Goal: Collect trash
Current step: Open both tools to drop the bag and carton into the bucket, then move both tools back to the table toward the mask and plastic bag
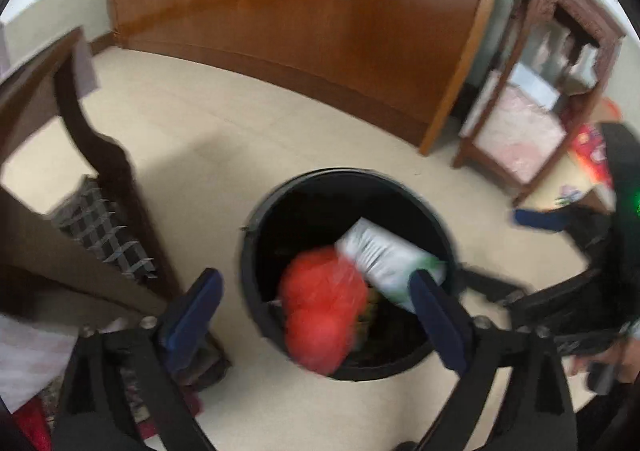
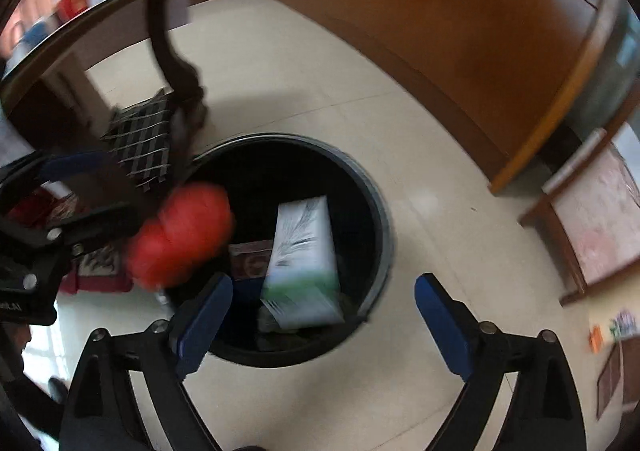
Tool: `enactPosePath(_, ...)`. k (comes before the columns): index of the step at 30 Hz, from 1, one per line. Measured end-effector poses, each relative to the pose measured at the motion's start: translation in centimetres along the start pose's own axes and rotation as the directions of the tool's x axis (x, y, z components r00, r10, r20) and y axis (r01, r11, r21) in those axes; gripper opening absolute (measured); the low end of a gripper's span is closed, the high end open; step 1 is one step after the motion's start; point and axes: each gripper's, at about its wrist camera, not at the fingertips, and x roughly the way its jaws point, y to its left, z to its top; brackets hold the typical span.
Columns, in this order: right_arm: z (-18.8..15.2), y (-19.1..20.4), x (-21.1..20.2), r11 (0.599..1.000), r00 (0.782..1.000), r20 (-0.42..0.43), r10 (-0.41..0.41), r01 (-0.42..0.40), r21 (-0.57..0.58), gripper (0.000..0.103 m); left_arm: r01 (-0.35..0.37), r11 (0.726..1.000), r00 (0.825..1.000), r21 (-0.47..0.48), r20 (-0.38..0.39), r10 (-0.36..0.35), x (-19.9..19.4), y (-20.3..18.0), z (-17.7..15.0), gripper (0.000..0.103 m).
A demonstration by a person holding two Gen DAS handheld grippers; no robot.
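Observation:
A black round trash bin (image 1: pixel 256 251) stands on the floor below both grippers; it also shows in the right wrist view (image 2: pixel 376 203). A blurred red plastic bag (image 1: pixel 320 307) is in the air over the bin's near side, free of any fingers; it shows in the right wrist view (image 2: pixel 184 235) at the bin's left rim. A white and green carton (image 1: pixel 384 255) (image 2: pixel 304 263) lies tilted in the bin. My left gripper (image 1: pixel 316 291) is open above the bin. My right gripper (image 2: pixel 324 299) is open and empty over the bin's near rim.
A dark wooden table leg (image 1: pixel 104 155) and a checked cloth (image 1: pixel 104 235) stand left of the bin. A long wooden cabinet (image 1: pixel 320 31) runs along the back. A small wooden stool (image 1: pixel 532 119) stands at right. Beige tiled floor (image 1: pixel 192 123) surrounds the bin.

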Motion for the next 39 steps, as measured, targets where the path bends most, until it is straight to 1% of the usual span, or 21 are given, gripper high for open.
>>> enactPosePath(1,0.1,-0.2,-0.1,1.0,1.0,-0.003,-0.014,0.014,0.008,0.103,-0.009,1.0,1.0,-0.003,0.011,0.009,-0.4,-0.1,-0.2,0.101)
enactPosePath(4,0.2,-0.7,-1.2,0.998,0.999,0.011,-0.039,0.039,0.041,0.103,-0.051,0.999,0.998,-0.004,0.022,0.051,-1.4,-0.2,-0.3,0.102)
enactPosePath(8,0.4,-0.9,-3.8,0.994,0.995,0.053,-0.089,0.085,0.073,0.103,-0.067,0.998,0.996,-0.015,0.057,0.068,-4.1,-0.5,-0.2,0.102)
enactPosePath(11,0.8,-1.0,-5.8,0.991,0.992,0.089,-0.091,0.081,0.106,0.103,-0.071,0.997,0.994,-0.015,0.084,0.072,-6.6,-1.1,0.0,0.102)
enactPosePath(14,1.3,-0.2,-7.7,0.992,0.988,0.124,-0.092,0.08,0.102,0.103,-0.078,0.996,0.988,-0.032,0.128,0.082,-9.1,-0.1,0.0,0.102)
enactPosePath(17,1.7,1.0,-9.5,0.994,0.984,0.16,-0.083,0.069,0.09,0.103,-0.103,0.992,0.978,-0.073,0.177,0.114,-11.9,1.2,-0.2,0.102)
enactPosePath(20,2.6,2.4,-11.0,0.996,0.979,0.193,-0.061,0.047,0.074,0.103,-0.134,0.985,0.966,-0.108,0.207,0.154,-13.6,3.3,0.1,0.102)
enactPosePath(27,4.5,7.0,-14.4,1.0,0.962,0.274,-0.001,-0.002,0.01,0.103,-0.195,0.967,0.942,-0.164,0.243,0.231,-17.1,6.6,-0.6,0.102)
enactPosePath(29,4.8,8.4,-15.2,1.0,0.956,0.293,0.016,-0.013,-0.014,0.103,-0.217,0.959,0.932,-0.181,0.253,0.259,-18.3,7.7,-1.0,0.102)
enactPosePath(39,6.0,14.6,-18.3,0.992,0.931,0.35,0.1,-0.068,-0.101,0.103,-0.284,0.921,0.887,-0.267,0.291,0.358,-23.3,11.4,-3.1,0.102)
